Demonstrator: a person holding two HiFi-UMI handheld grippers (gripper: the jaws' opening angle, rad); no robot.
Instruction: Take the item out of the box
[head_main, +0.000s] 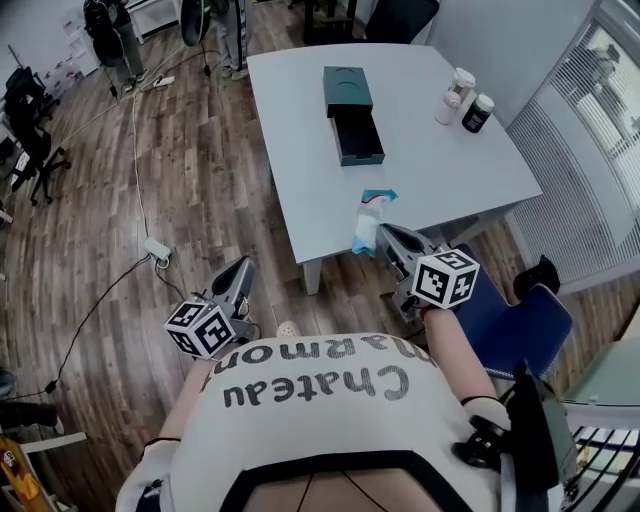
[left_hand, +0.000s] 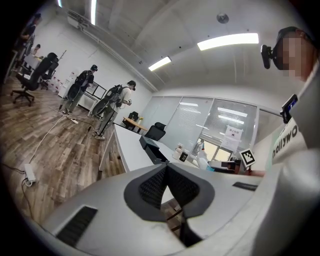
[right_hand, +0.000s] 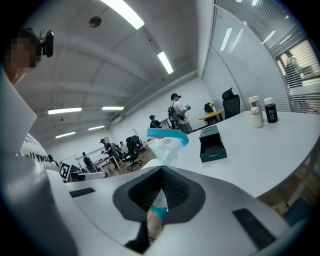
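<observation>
right hand-held gripper (head_main: 386, 238) clamps packet (head_main: 368, 222), clear of open box (head_main: 352, 112); left hand-held gripper (head_main: 241, 272) closed, empty. next, likely: set it on desk (head_main: 300, 170).

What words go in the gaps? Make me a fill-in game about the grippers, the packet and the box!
The gripper pinching the blue-and-white packet is the person's ____ one.
The left gripper is shut and holds ____.
On the table, near the open box, stand ____ bottles.
Missing words: right; nothing; two.
</observation>
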